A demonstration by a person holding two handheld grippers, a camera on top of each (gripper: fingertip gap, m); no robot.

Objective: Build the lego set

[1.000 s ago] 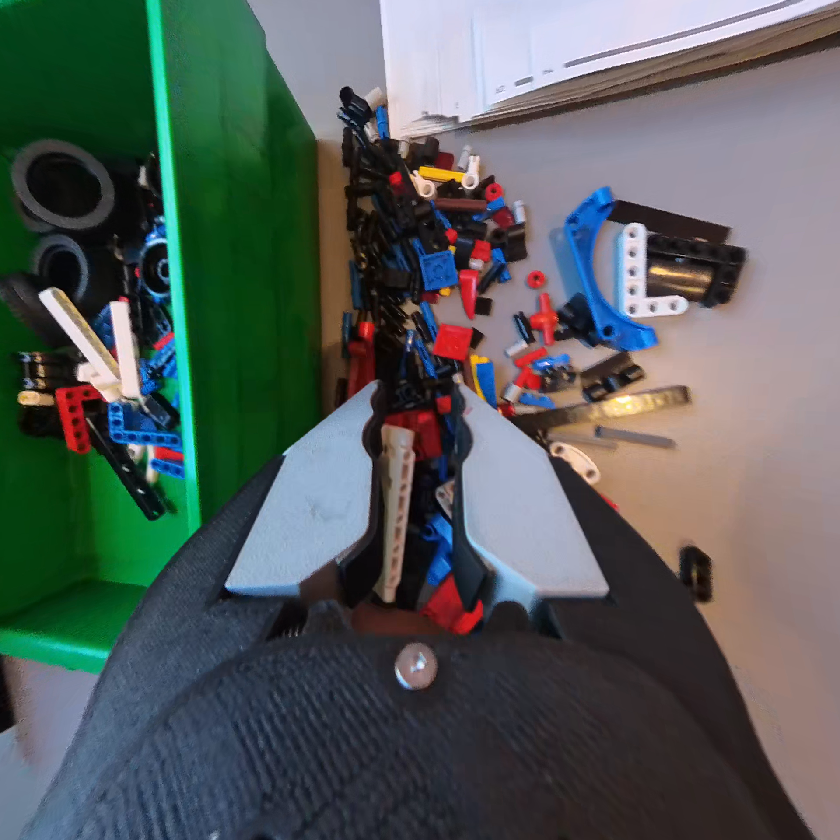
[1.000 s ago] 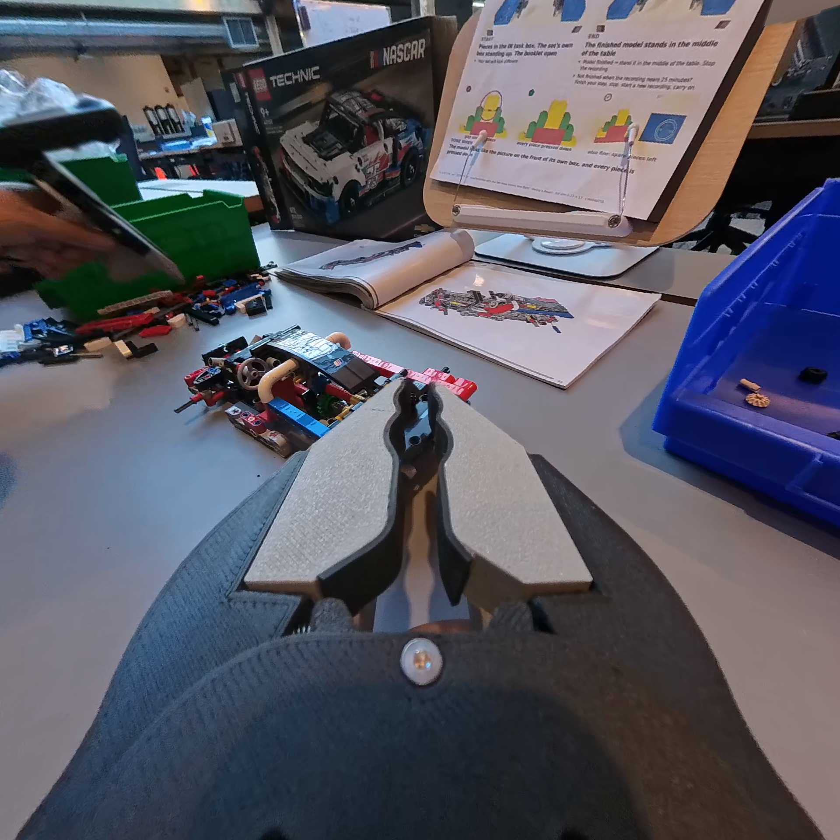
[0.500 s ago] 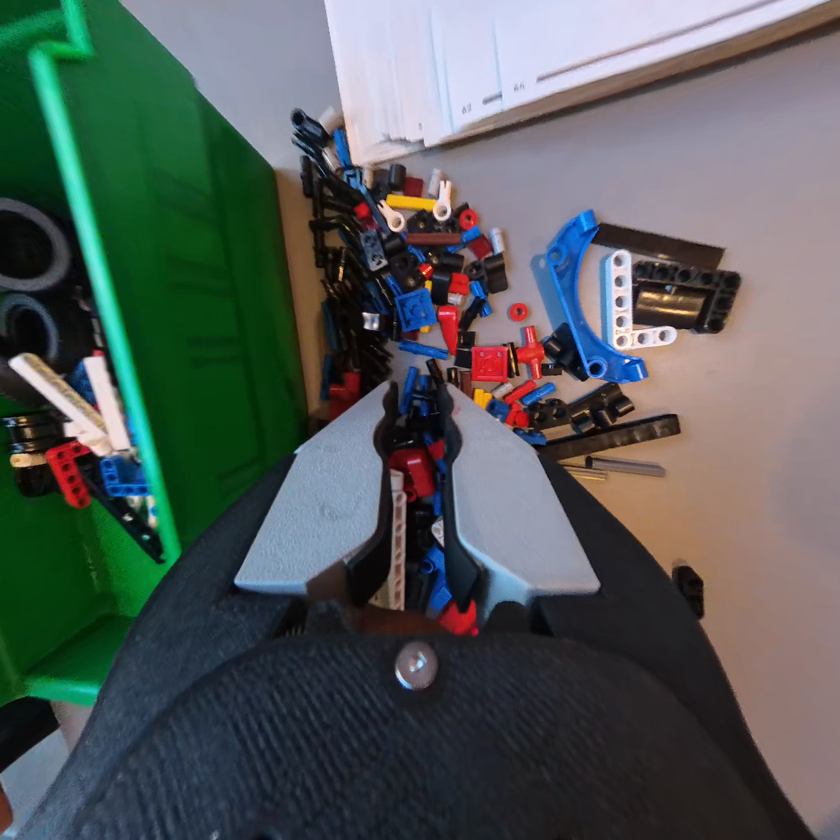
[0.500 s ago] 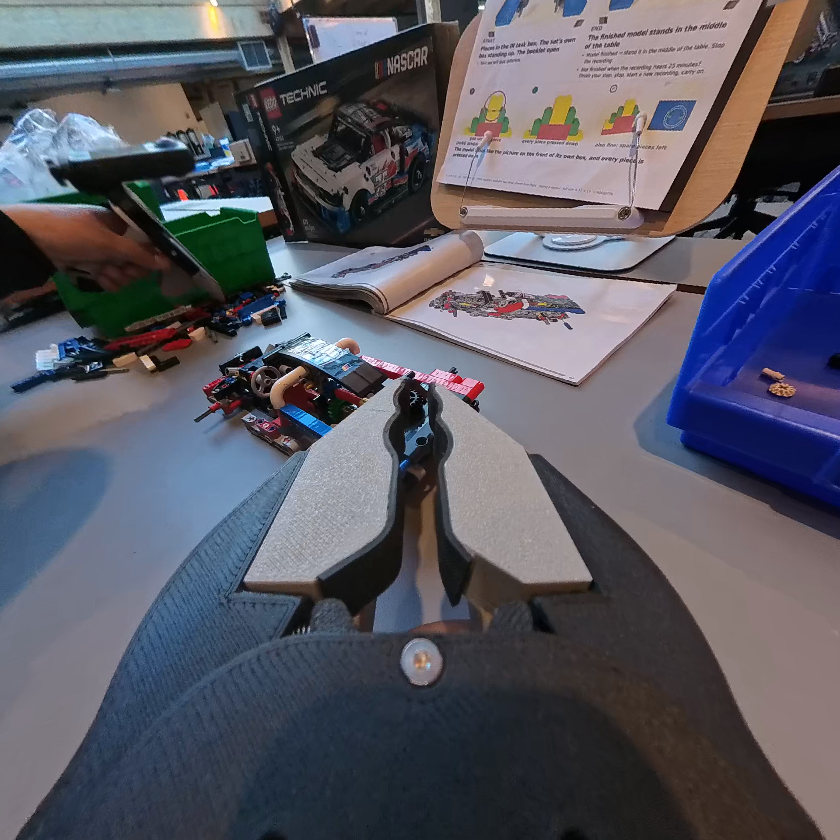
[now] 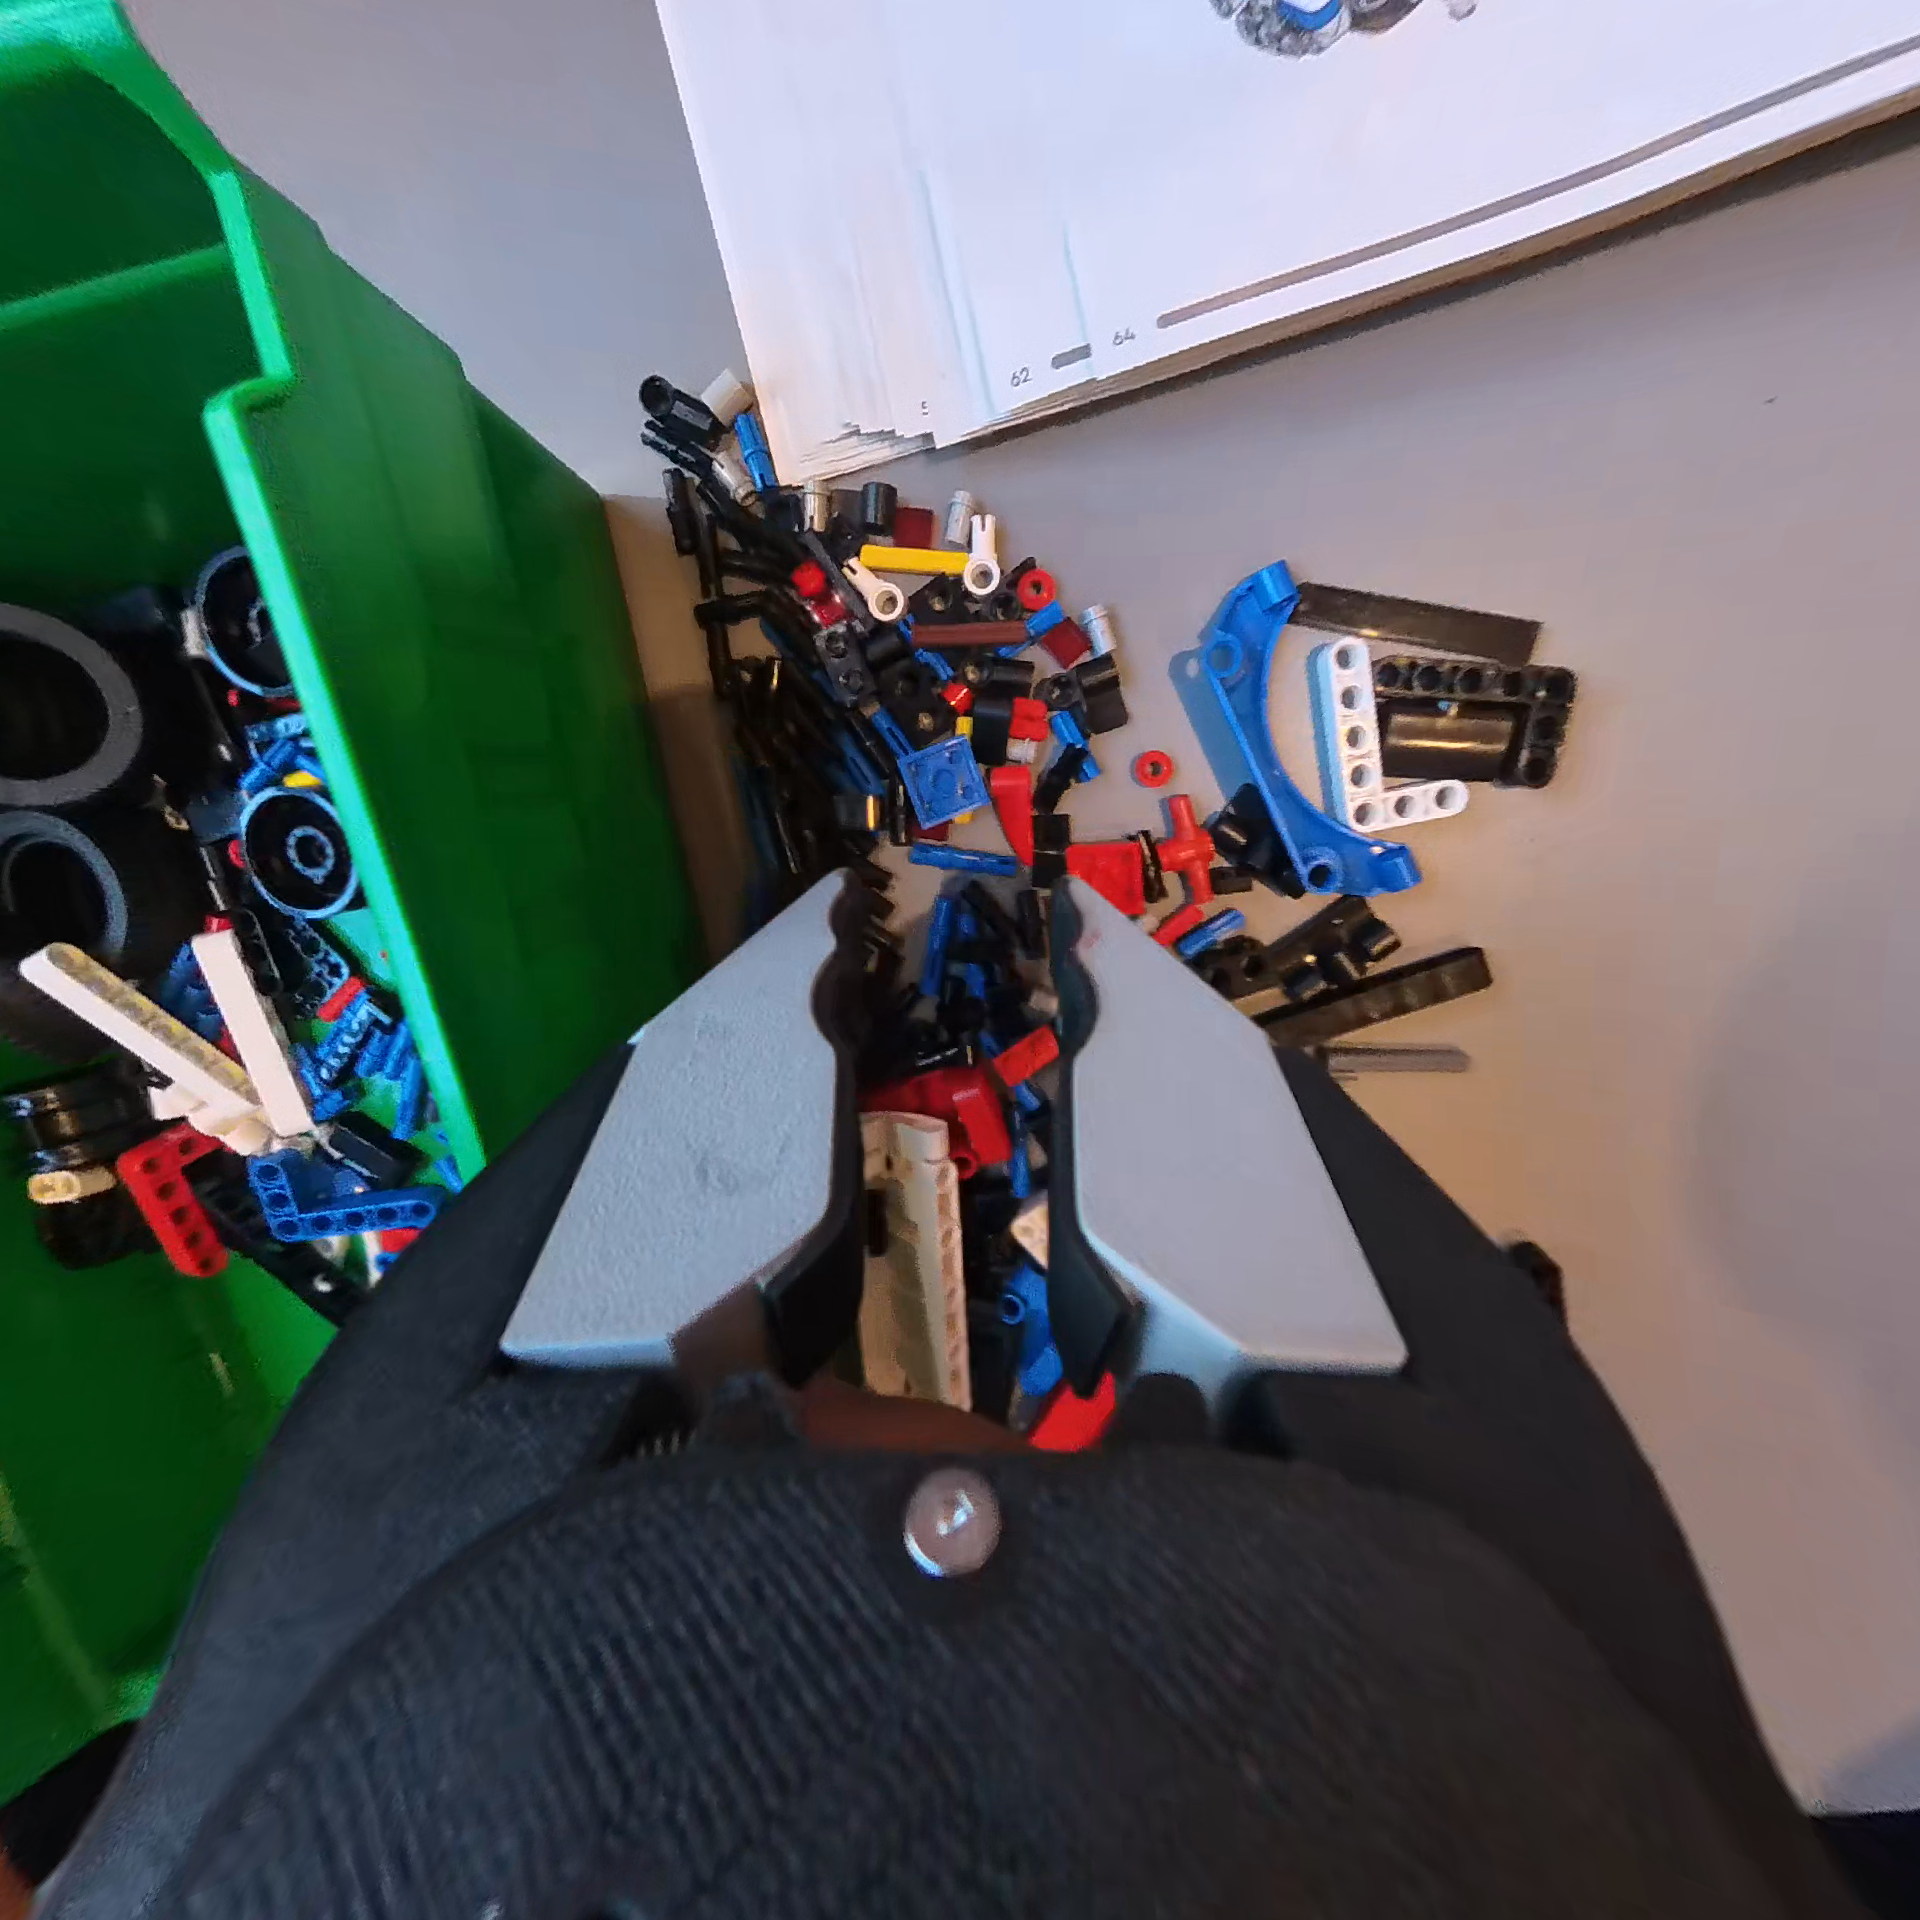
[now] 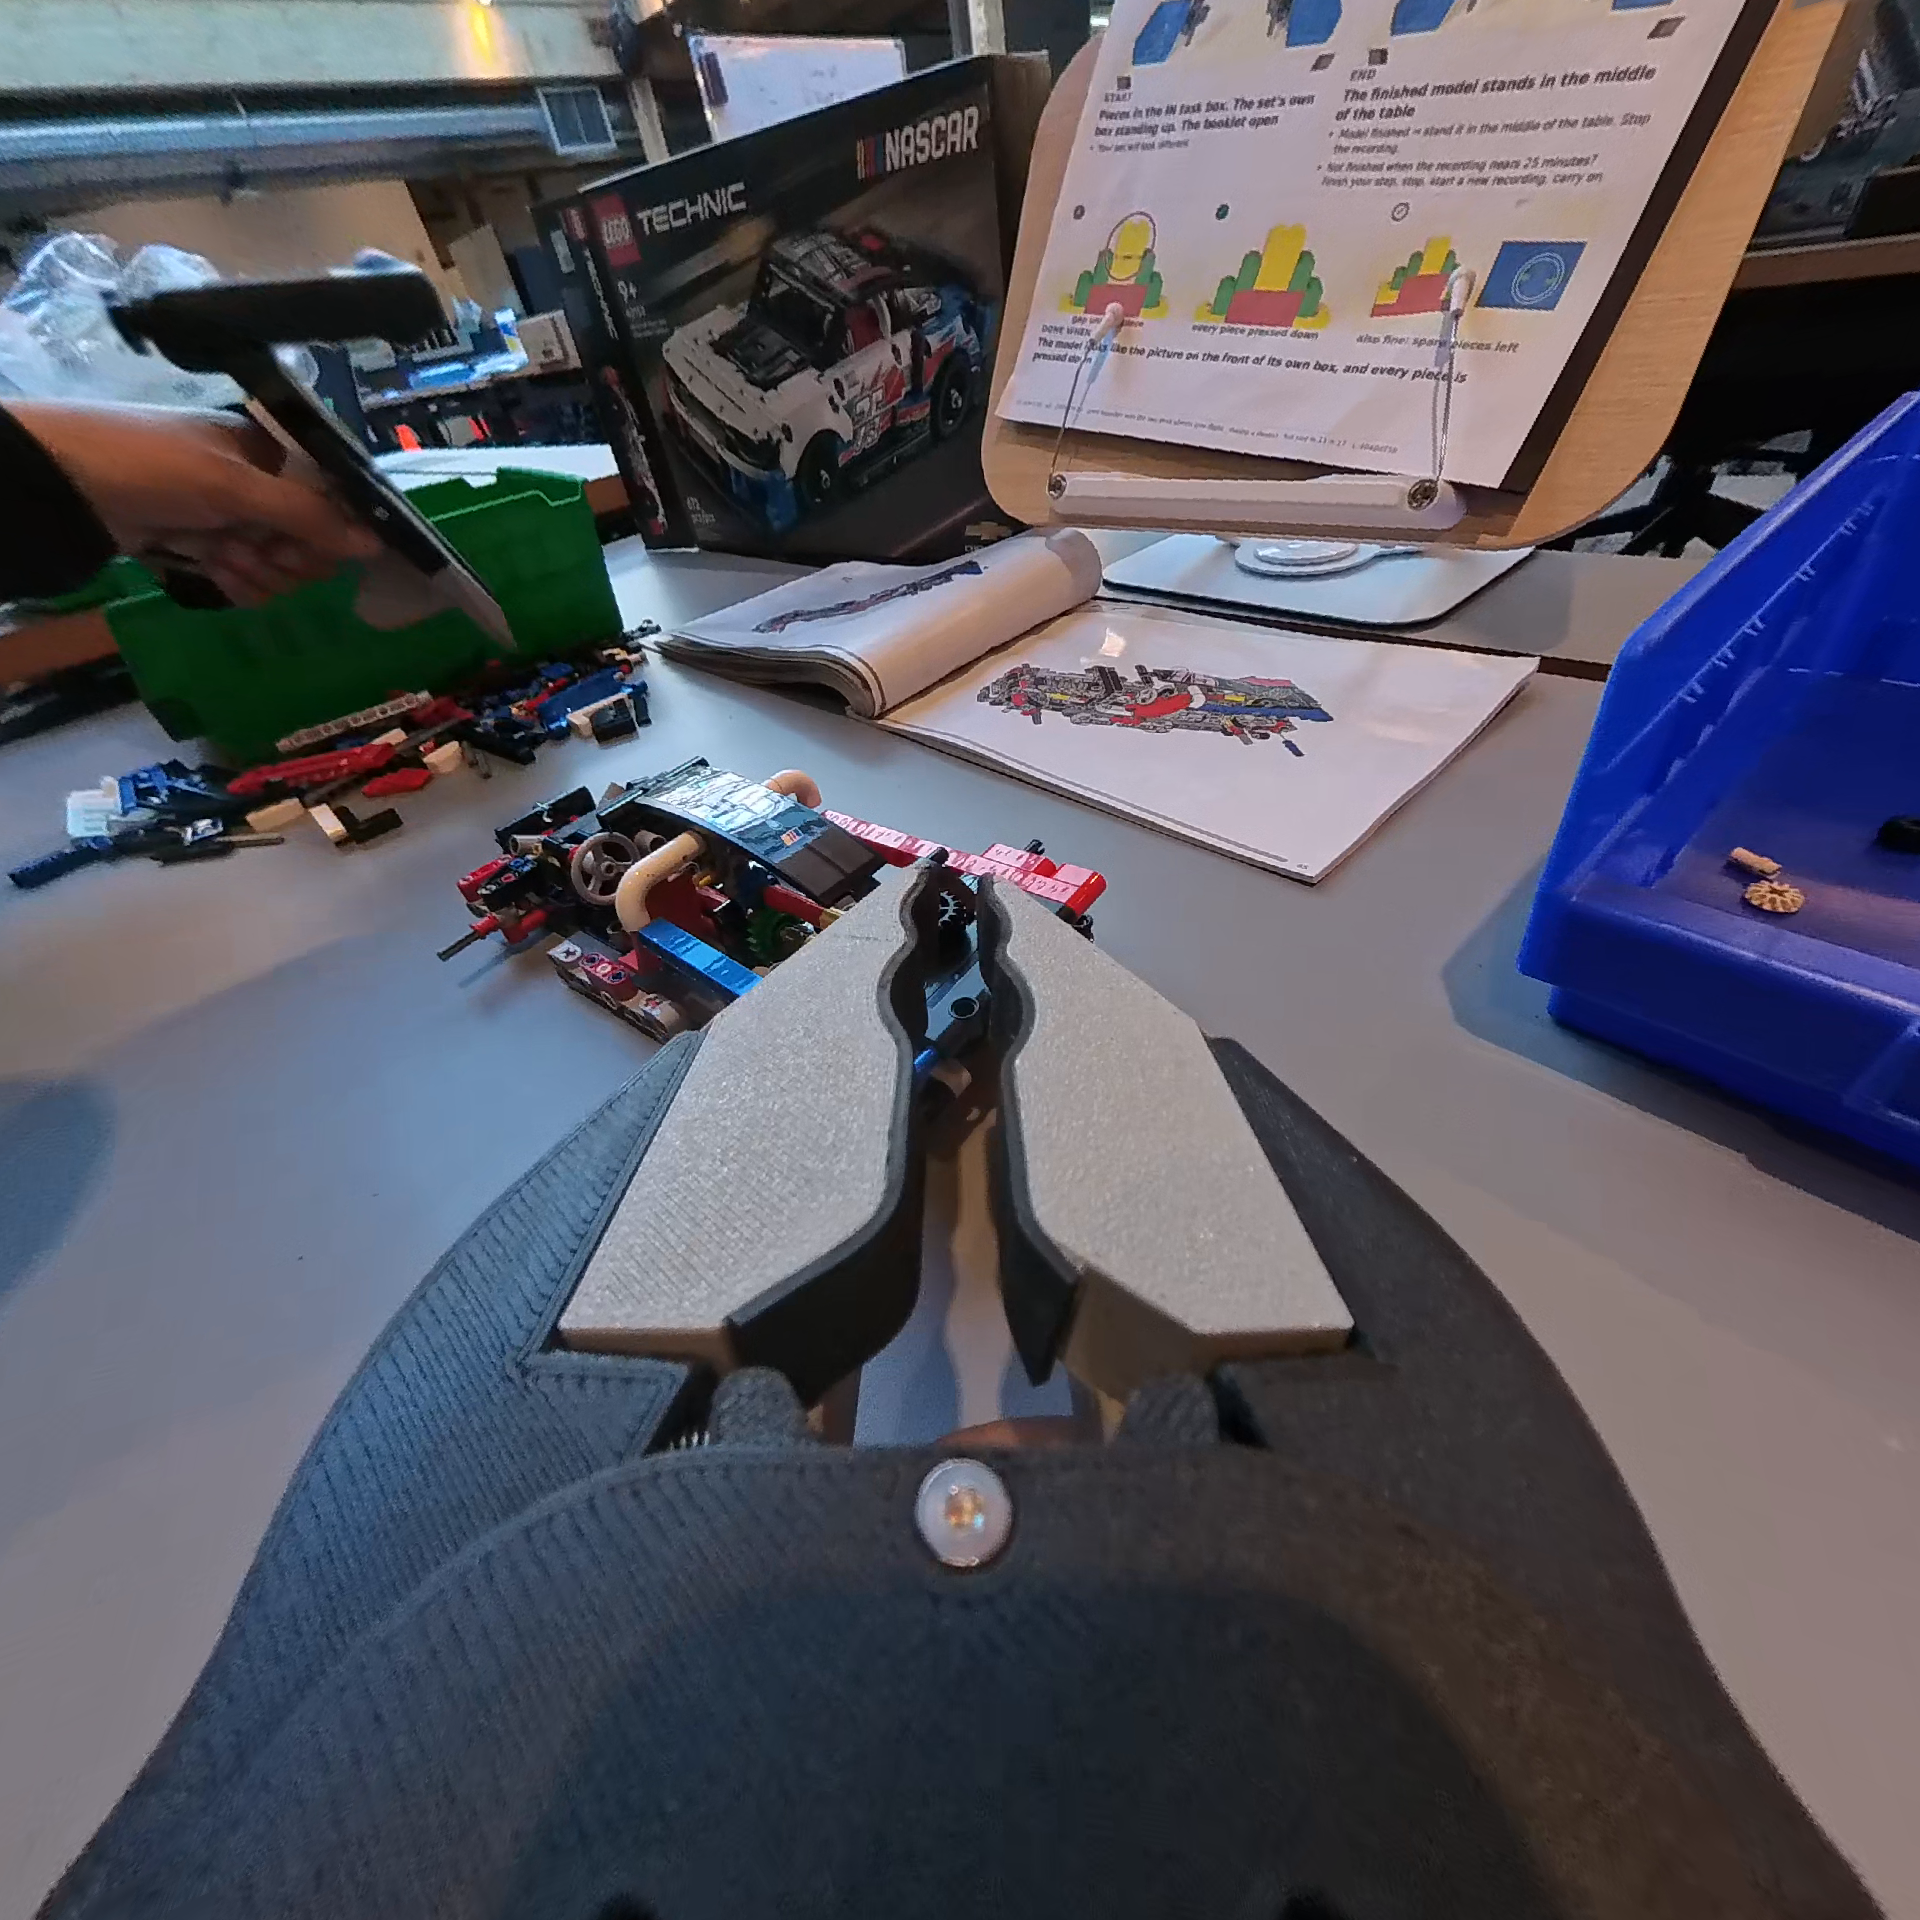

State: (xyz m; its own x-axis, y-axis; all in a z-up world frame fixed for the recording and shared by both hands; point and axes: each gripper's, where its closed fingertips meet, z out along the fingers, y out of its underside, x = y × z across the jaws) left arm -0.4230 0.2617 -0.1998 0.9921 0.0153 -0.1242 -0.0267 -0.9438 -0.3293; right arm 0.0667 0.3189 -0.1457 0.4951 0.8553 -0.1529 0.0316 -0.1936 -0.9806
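A pile of loose Lego pieces (image 5: 935, 727) lies on the grey table between a green bin and the booklet; it also shows in the right wrist view (image 6: 436, 727). My left gripper (image 5: 951, 904) hovers over the pile, open and empty, with small blue and black pieces showing between the jaws. A hand holds it far left in the right wrist view (image 6: 312, 436). The partly built car (image 6: 727, 862) lies mid-table. My right gripper (image 6: 948, 914) is nearly shut, its jaws pinching a black part with a gear at the car's near right end.
The green bin (image 5: 436, 727) at the left holds tyres and more pieces. The open instruction booklet (image 6: 1143, 727) lies behind the car, with the set's box (image 6: 810, 312) and a sheet on a stand (image 6: 1351, 260) beyond. A blue bin (image 6: 1714, 831) stands at the right. The tips of one gripper are about 50 centimeters away from the tips of the other.
My left gripper's jaws have opened wider over the pile, and its view has drifted toward the booklet. My right gripper has stayed at the car with only a small shift.
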